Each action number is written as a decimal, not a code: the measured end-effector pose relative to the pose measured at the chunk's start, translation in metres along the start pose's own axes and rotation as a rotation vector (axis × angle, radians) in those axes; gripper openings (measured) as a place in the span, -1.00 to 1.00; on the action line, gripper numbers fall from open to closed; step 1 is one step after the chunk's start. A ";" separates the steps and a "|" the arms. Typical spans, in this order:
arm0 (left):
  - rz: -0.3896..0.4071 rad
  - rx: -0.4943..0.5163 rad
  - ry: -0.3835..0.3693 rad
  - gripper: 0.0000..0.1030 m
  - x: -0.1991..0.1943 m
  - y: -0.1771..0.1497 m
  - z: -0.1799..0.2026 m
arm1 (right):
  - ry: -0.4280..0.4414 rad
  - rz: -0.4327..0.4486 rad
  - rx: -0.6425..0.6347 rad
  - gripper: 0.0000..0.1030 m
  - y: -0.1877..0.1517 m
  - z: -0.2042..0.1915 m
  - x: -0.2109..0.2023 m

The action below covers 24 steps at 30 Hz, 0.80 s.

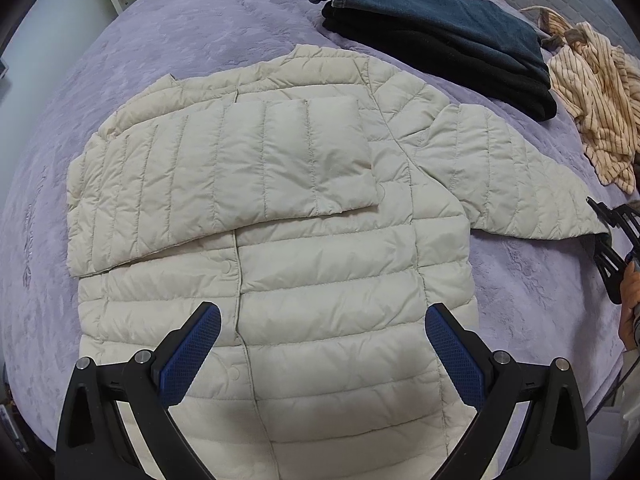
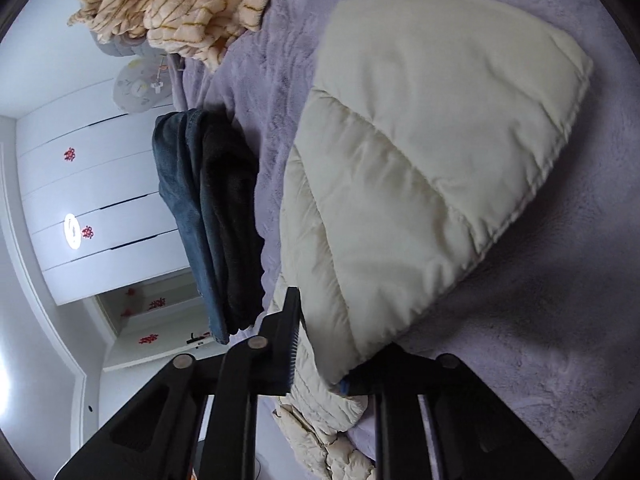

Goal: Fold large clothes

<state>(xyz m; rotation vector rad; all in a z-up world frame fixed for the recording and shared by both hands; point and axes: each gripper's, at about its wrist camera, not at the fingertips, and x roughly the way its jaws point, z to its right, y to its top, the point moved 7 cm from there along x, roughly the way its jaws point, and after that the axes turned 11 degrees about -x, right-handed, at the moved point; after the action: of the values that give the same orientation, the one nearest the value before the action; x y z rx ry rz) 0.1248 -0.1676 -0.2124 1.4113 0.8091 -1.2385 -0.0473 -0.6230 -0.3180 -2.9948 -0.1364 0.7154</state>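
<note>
Left tongs (image 1: 320, 344) hang spread wide above the hem of the cream puffer jacket (image 1: 280, 248), gripping nothing. The jacket lies flat on the lilac bed (image 1: 180, 28), one sleeve folded across its chest. Right tongs (image 2: 320, 344) are clamped on the other sleeve's cuff (image 2: 420, 160). Farther off, folded dark clothes (image 1: 440, 40), then a striped garment (image 1: 596, 112).

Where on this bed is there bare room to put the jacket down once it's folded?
The purple bedspread lies bare left of the cream puffer jacket, up toward the dark folded pile. Another bare strip runs below the outstretched sleeve. It is crowded at upper right, where the striped garment sits beside that pile.
</note>
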 end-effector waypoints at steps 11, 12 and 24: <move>0.036 -0.067 0.018 0.99 -0.011 0.016 -0.052 | 0.150 -0.075 -0.324 -0.82 -0.040 -0.121 0.011; 0.041 -0.071 0.024 0.99 -0.012 0.019 -0.058 | 0.156 -0.089 -0.355 -0.82 -0.047 -0.133 0.016; 0.072 -0.152 0.063 0.99 -0.020 0.032 -0.136 | 0.193 -0.304 -0.685 -0.82 -0.170 -0.244 0.090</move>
<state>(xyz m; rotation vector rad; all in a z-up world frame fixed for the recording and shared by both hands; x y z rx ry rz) 0.1854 -0.0408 -0.1952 1.3494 0.8699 -1.0597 0.1316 -0.4540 -0.1276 -3.5071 -0.9856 0.3948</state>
